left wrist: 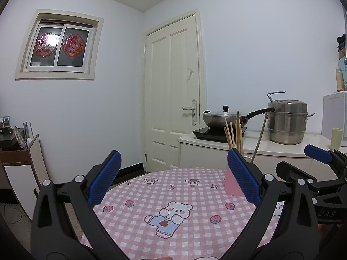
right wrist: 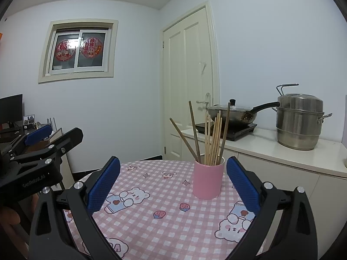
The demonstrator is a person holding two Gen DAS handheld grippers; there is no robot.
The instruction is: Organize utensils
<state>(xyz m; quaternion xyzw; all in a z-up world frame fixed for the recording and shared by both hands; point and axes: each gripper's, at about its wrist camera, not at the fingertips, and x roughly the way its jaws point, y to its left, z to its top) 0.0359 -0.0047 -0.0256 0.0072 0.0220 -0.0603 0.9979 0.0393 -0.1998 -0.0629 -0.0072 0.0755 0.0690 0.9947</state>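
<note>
The right gripper [right wrist: 173, 186] hovers over the checked tablecloth [right wrist: 151, 227], jaws spread wide and holding nothing. Just ahead, slightly right of its centre line, stands the pink cup [right wrist: 208, 179] with the chopsticks [right wrist: 213, 138] upright in it, fanning outward at the top. The left gripper [left wrist: 173, 179], equally wide and empty, has the cup off to its right, so the right hand looks nearer.

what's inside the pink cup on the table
The pink cup holds a bundle of chopsticks, pale ones and a few darker ones, standing up and fanning out above the rim. Their lower ends and the cup's bottom are hidden by its wall.
</note>
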